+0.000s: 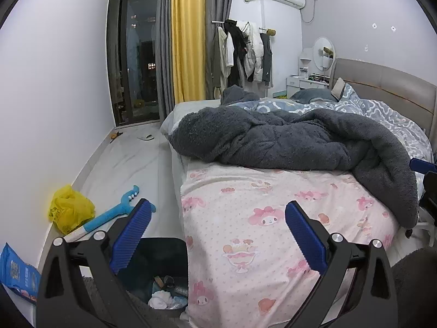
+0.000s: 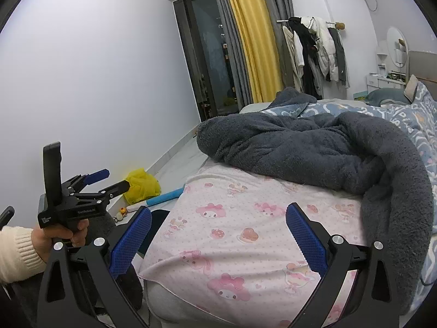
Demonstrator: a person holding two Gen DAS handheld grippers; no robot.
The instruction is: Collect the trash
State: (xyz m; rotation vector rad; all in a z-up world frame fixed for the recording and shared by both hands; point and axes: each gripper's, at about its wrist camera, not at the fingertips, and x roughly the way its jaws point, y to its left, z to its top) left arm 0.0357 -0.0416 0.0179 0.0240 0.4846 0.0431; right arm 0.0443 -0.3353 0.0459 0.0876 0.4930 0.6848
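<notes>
Trash bin [image 1: 164,273] sits just below empty left tongs [image 1: 218,218]

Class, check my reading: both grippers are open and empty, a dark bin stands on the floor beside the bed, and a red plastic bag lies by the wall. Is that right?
One detail is wrong: the plastic bag by the wall is yellow, not red, as the left wrist view shows. The rest holds: the left gripper and right gripper are open and empty, and the dark bin stands beside the bed.

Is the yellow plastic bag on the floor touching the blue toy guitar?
Cannot tell. In the left wrist view the yellow plastic bag lies right beside the blue toy guitar; their edges seem to meet, but overlap could hide a gap.
</notes>
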